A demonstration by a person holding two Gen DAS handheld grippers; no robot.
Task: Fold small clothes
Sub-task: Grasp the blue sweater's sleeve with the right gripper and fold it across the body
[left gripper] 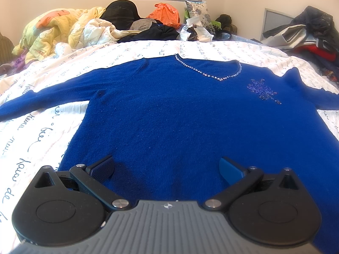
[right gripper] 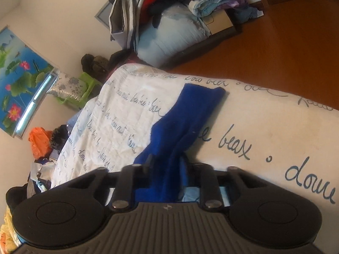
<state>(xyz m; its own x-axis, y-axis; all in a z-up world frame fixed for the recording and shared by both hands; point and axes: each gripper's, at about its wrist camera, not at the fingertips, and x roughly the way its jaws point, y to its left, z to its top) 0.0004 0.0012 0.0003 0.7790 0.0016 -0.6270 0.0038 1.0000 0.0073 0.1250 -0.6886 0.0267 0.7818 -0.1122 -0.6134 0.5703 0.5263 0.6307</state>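
Nearest in the left wrist view, the left gripper (left gripper: 167, 167) hovers over the hem end of the blue sweater (left gripper: 180, 114), its jaws spread wide with bare knit showing between them and nothing caught. It seems parked there, low over the bottom edge, ready to pin or lift the hem once the sleeves are dealt with.

Closest in the right wrist view, the right gripper (right gripper: 167, 163) is pressed together on a bunched length of the sweater's sleeve (right gripper: 188, 114); the fabric gathers into folds where the pads pinch it and then runs away from the camera, lying slack on the bedspread (right gripper: 264, 110) out to the cuff. That camera is rolled well over, so the bed appears tilted. Gripping the sleeve partway along likely serves to swing it inward across the body as a first fold.

Beyond the left gripper the sweater lies flat, front up, both sleeves stretched out sideways, a sparkling trim (left gripper: 211, 73) around the neckline and a beaded motif (left gripper: 262, 90) on the chest. It is spread in the middle of the white script-printed bedspread, well apart from the heap of quilts and clothes (left gripper: 89, 27) at the far end.
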